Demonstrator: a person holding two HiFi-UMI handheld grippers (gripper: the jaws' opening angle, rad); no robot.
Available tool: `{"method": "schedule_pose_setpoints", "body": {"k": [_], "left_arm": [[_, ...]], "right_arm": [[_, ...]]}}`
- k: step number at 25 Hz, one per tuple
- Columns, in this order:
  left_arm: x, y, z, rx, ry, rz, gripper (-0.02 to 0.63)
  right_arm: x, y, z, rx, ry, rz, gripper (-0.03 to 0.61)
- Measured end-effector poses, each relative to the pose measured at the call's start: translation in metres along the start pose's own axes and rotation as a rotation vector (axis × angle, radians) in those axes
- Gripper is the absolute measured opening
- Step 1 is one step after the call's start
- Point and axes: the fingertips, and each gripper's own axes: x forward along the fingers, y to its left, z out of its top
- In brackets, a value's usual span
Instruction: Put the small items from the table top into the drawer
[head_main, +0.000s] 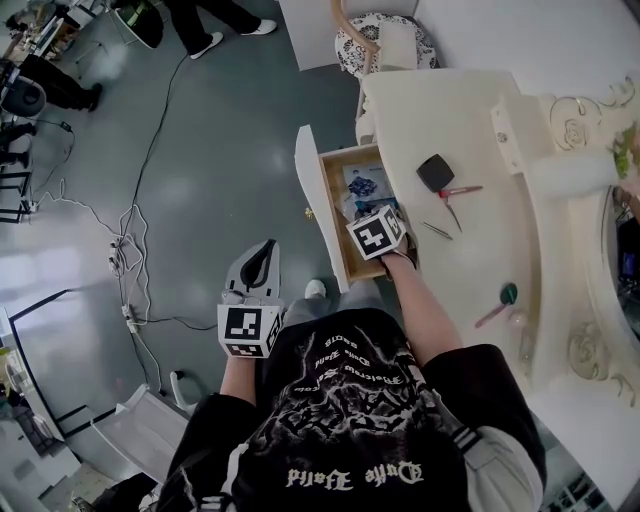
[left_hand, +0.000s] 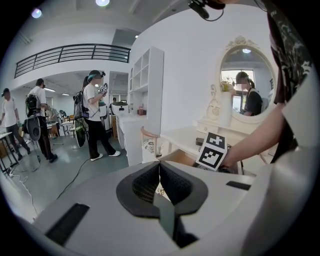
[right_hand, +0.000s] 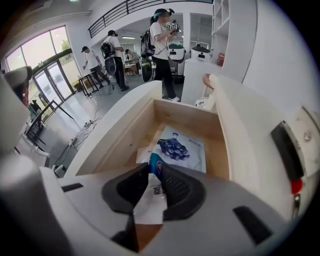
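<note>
The drawer of the white dressing table stands pulled out, at 9 o'clock from the table top in the head view. The right gripper hangs over the drawer's near end and points into it. Its fingers stand a little apart, with a narrow gap between them. A small white packet with a teal top shows in that gap, its printed face turned toward the camera. The pads do not seem to pinch it, and bare wood of the drawer floor shows below its lower edge. I cannot tell whether the packet lies on that floor. Just beyond it, at 12 o'clock in the right gripper view, a printed sheet with a dark blue picture lies flat in the drawer.

The left gripper is well apart from the table, over the grey floor at 8 o'clock from the drawer in the head view. Its fingers are pressed together with nothing between them.

On the table top, a black square case lies at 3 o'clock from the drawer. Red-handled scissors lie just beside the case at 5 o'clock, and thin tweezers lie near them at 6 o'clock. A green-capped piece and a pink stick lie farther off at 5 o'clock, near the mirror frame.
</note>
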Motion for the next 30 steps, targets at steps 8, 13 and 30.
{"method": "schedule_pose_setpoints", "body": {"k": [8,13,30], "left_arm": [[0.0,0.004,-0.006,-0.016,0.016,0.02,0.015],[0.003,0.001,-0.006,-0.018,0.014,0.013,0.015],[0.017,-0.011,0.007,-0.014,-0.029,-0.063,0.015]], "right_arm": [[0.001,-0.001,-0.002,0.062,-0.014,0.015,0.113],[-0.002,0.0,-0.004,0.089,-0.019,0.037,0.13],[-0.051,-0.003,0.018,0.222,-0.218,0.062,0.129]]}}
